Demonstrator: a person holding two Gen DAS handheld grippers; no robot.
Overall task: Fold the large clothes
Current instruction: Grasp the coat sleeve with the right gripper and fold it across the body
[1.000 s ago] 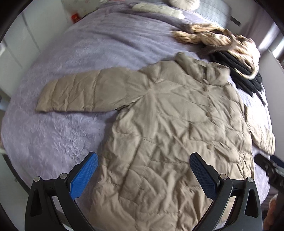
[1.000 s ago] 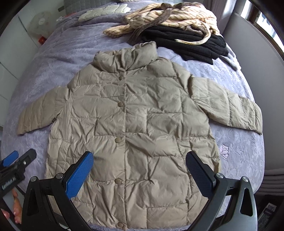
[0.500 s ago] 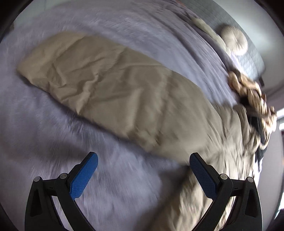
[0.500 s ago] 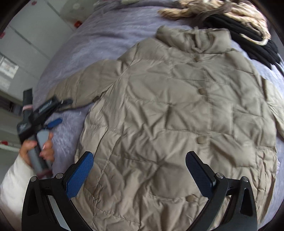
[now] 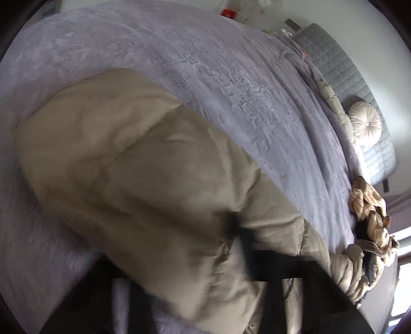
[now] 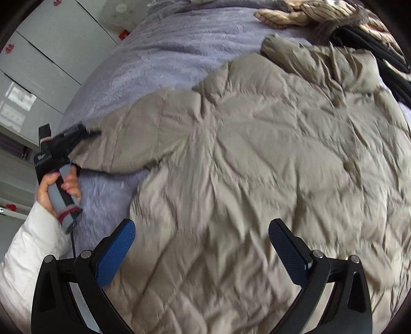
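Note:
A beige quilted jacket (image 6: 257, 167) lies spread front-up on the lilac bed cover (image 6: 167, 51). In the right wrist view, a person's hand (image 6: 51, 190) holds my left gripper (image 6: 87, 133) at the cuff of the jacket's left sleeve (image 6: 133, 138), its jaws closing onto the fabric. In the left wrist view that sleeve (image 5: 128, 167) fills the frame and bunches over my blurred dark left gripper (image 5: 239, 246). My right gripper (image 6: 203, 226) stands open just above the jacket's lower body, with nothing between its blue pads (image 6: 115, 251).
A striped beige garment (image 6: 321, 12) and a black one (image 6: 372, 46) are piled beyond the collar. A round cream cushion (image 5: 366, 123) and a grey quilted headboard (image 5: 341, 59) sit at the bed's far end. White cabinets (image 6: 51, 51) stand to the left.
My left gripper swung left and down to the sleeve's cuff and went from wide open to clamped on it. The right gripper dropped closer to the jacket's body and stayed open.

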